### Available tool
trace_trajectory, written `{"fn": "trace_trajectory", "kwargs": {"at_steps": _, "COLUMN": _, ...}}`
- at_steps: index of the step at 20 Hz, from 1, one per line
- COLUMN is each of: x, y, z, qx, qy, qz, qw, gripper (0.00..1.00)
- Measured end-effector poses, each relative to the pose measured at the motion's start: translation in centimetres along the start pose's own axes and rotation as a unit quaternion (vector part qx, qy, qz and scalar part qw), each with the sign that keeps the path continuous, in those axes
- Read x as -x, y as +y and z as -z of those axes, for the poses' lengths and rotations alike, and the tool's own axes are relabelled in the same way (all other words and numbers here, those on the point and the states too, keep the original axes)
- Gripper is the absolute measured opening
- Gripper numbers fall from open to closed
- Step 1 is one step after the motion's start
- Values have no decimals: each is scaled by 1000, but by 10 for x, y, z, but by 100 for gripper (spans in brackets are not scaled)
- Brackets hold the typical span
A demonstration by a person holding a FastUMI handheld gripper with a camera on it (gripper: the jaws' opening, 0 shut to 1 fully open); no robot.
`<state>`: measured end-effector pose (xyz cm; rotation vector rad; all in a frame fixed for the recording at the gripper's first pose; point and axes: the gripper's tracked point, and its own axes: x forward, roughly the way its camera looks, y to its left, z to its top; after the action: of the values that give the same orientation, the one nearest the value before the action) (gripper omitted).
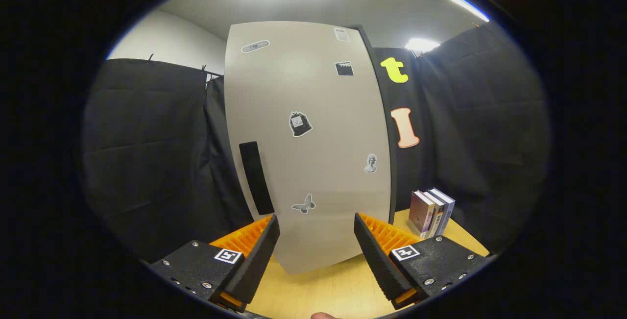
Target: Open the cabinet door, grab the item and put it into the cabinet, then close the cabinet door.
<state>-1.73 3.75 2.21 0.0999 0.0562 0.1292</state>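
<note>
Black cloth walls the booth behind a pale wooden table (318, 292); ceiling lights glare above. Gripper view: a tall grey cabinet (313, 255) stands on the table, its door (306, 88) closed, stickers scattered on it, a dark vertical handle (255, 177) near its left edge; the gripper (317, 226) is released, fingers spread wide, nothing between them, door just ahead; three books (431, 212) stand upright right of the cabinet, beyond the right finger.
</note>
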Motion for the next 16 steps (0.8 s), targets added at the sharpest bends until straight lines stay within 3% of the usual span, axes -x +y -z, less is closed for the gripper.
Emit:
{"fn": "trace_trajectory", "kwargs": {"at_steps": 6, "x": -12, "y": -6, "z": -2, "qx": 14, "qy": -2, "qz": 36, "qw": 999, "gripper": 95}}
{"fn": "trace_trajectory", "kwargs": {"at_steps": 16, "x": -8, "y": -5, "z": -4, "qx": 0, "qy": -7, "qz": 38, "qw": 999, "gripper": 95}}
